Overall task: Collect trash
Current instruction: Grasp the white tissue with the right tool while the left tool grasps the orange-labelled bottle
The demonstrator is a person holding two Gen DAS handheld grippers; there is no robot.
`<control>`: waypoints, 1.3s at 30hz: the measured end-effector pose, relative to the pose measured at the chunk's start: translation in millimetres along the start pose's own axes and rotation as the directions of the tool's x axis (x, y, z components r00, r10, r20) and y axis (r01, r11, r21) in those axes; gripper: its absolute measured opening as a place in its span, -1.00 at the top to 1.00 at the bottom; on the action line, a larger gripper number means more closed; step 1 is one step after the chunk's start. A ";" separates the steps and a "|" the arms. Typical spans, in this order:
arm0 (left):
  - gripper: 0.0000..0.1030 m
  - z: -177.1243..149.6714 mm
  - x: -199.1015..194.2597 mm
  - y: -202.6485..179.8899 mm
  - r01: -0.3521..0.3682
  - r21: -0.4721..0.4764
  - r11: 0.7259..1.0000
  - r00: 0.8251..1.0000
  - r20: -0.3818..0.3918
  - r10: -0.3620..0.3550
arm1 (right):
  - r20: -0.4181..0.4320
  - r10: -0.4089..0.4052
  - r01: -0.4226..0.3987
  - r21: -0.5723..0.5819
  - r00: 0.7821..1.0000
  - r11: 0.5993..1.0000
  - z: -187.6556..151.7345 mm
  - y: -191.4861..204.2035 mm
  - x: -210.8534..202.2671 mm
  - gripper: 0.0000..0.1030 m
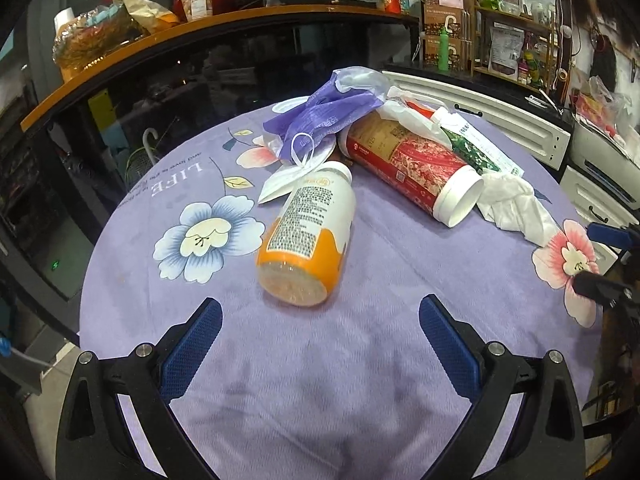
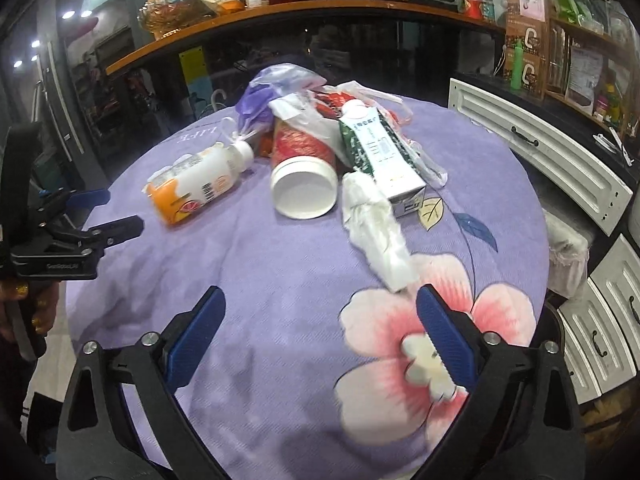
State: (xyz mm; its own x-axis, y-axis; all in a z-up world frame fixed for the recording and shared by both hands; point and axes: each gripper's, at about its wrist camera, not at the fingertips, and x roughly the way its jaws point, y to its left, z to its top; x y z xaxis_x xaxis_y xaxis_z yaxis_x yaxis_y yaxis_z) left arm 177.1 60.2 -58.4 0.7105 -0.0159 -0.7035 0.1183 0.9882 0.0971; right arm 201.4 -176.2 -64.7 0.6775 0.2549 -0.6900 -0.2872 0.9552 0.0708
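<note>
my left tongs (image 1: 320,326) gape empty before the bottle (image 1: 306,236); my right tongs (image 2: 318,320) gape empty too, tissue (image 2: 376,224) just ahead on the cloth (image 2: 280,280)

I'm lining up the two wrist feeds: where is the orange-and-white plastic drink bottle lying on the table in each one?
Left wrist: the orange-and-white plastic drink bottle lies at picture centre, orange base toward the camera, just beyond the open left gripper.
Right wrist: the bottle lies left of centre, white cap pointing right.
Shared landmark: the red paper cup lying on its side, white rim toward the cameras, right of the bottle in both views.
</note>
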 end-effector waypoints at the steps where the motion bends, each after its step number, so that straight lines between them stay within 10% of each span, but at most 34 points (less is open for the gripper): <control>1: -0.89 2.8 3.0 2.6 0.007 -0.004 1.000 1.000 -0.007 -0.007 | -0.008 -0.011 0.011 -0.007 1.000 1.000 5.6 -4.7 7.4 -0.74; 19: -0.89 38.7 52.6 26.6 0.019 -0.014 1.000 0.993 -0.115 -0.021 | -0.134 -0.042 0.035 -0.051 0.990 0.998 33.1 -31.3 93.3 0.66; 30: -0.89 75.0 98.5 13.1 0.080 0.057 0.995 0.966 -0.250 -0.064 | -0.103 -0.009 0.006 -0.034 0.995 0.999 20.8 -28.7 63.4 0.76; 39: -0.26 72.5 104.7 3.8 0.026 0.112 0.993 0.966 -0.257 0.003 | -0.069 -0.003 0.002 -0.005 0.998 1.000 10.7 -31.9 43.3 0.76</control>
State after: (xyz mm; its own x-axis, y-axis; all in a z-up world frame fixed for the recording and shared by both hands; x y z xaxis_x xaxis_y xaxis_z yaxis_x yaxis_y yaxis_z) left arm 302.2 51.2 -80.7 0.5085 0.0269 -0.8606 0.2137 0.9643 0.1564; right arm 247.1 -194.0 -89.1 0.6299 0.2415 -0.7381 -0.2892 0.9550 0.0657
